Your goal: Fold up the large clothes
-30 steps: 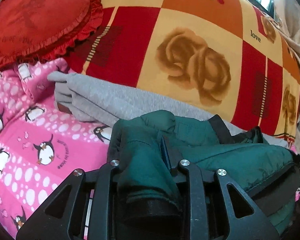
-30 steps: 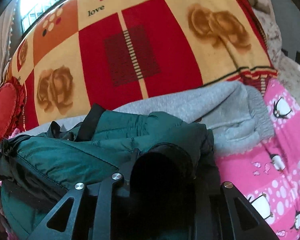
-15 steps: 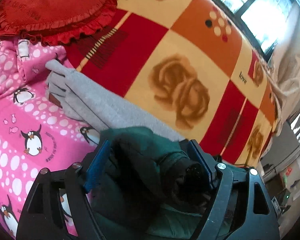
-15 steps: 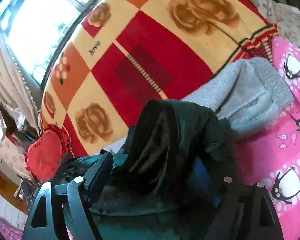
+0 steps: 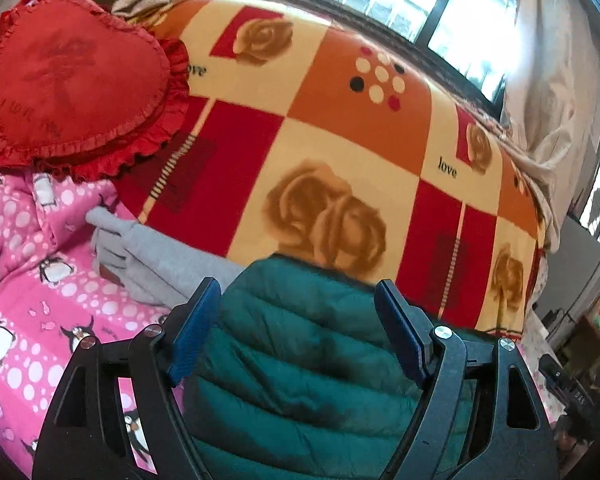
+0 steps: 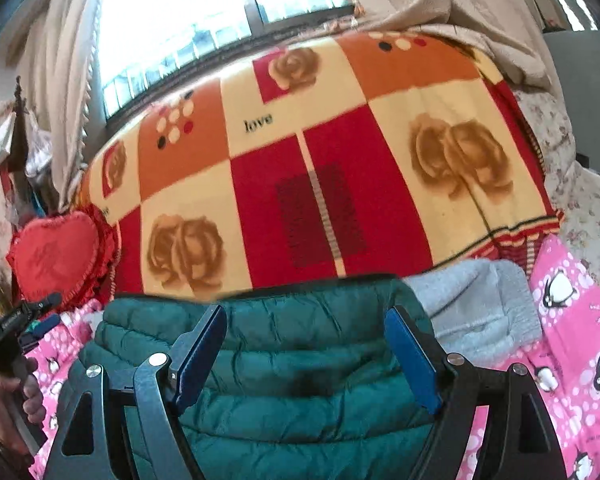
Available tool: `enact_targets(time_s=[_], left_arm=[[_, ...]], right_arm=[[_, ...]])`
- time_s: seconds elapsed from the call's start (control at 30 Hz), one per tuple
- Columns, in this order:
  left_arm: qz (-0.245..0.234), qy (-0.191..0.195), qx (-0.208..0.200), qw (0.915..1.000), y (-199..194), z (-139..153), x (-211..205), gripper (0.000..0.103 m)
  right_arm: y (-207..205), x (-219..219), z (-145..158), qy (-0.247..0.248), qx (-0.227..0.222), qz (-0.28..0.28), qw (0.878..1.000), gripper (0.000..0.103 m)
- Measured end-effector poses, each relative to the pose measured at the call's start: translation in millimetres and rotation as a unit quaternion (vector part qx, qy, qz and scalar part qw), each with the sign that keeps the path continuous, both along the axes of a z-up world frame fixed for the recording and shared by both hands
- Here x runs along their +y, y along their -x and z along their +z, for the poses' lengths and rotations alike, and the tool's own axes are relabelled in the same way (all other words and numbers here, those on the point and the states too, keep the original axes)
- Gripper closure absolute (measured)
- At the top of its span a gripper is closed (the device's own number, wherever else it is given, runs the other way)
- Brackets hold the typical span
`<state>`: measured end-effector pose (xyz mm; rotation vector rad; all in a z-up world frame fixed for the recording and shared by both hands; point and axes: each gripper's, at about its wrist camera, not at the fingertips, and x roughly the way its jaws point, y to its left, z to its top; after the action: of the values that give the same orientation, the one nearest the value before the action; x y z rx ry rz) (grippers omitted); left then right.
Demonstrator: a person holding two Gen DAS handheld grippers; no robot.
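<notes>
A dark green quilted jacket (image 5: pixel 300 360) lies folded on the pink penguin-print bedsheet (image 5: pixel 24 312); it also shows in the right wrist view (image 6: pixel 300 360). My left gripper (image 5: pixel 298 320) is open, its blue-padded fingers (image 5: pixel 194 328) apart over the jacket and holding nothing. My right gripper (image 6: pixel 304 352) is open too, its fingers (image 6: pixel 410 356) spread above the jacket. The left gripper also shows at the left edge of the right wrist view (image 6: pixel 16 320), held in a hand.
A folded grey sweatshirt (image 6: pixel 476 312) lies behind the jacket, also in the left wrist view (image 5: pixel 156 256). A rolled red, orange and cream rose blanket (image 6: pixel 320 184) fills the back. A red heart cushion (image 5: pixel 72 92) sits at left. Windows and curtains stand behind.
Both grippers were shut on bunched green jacket fabric; they have opened, let it go and drawn back upward. The jacket now lies flat and folded.
</notes>
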<state>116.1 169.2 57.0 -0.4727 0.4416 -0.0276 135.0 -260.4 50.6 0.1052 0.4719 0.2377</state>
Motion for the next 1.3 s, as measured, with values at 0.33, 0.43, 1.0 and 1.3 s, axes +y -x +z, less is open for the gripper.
enact_targets(time_s=[0.33,0.43,1.0,1.3], left_arm=[[-0.019,-0.128,0.146,0.9808,-40.8,-42.7,-48.6,0.023],[-0.017,-0.143,0.174,0.9741,-47.2,-58.9,-52.4,0.023],[-0.010,-0.171,0.193,0.9660,-49.8,-78.1,-57.7,0.021],[-0.010,-0.171,0.192,0.9664,-50.2,-78.3,-58.5,0.021]], right_arm=[[-29.0,11.2,-34.3,0.064,0.083,0.000,0.994,0.024],[-47.2,11.3,-56.0,0.091,0.136,-0.012,0.986,0.022],[-64.8,-2.3,-89.2,0.086,0.160,0.000,0.983,0.011],[-66.2,1.0,-89.2,0.085,0.161,-0.001,0.983,0.011]])
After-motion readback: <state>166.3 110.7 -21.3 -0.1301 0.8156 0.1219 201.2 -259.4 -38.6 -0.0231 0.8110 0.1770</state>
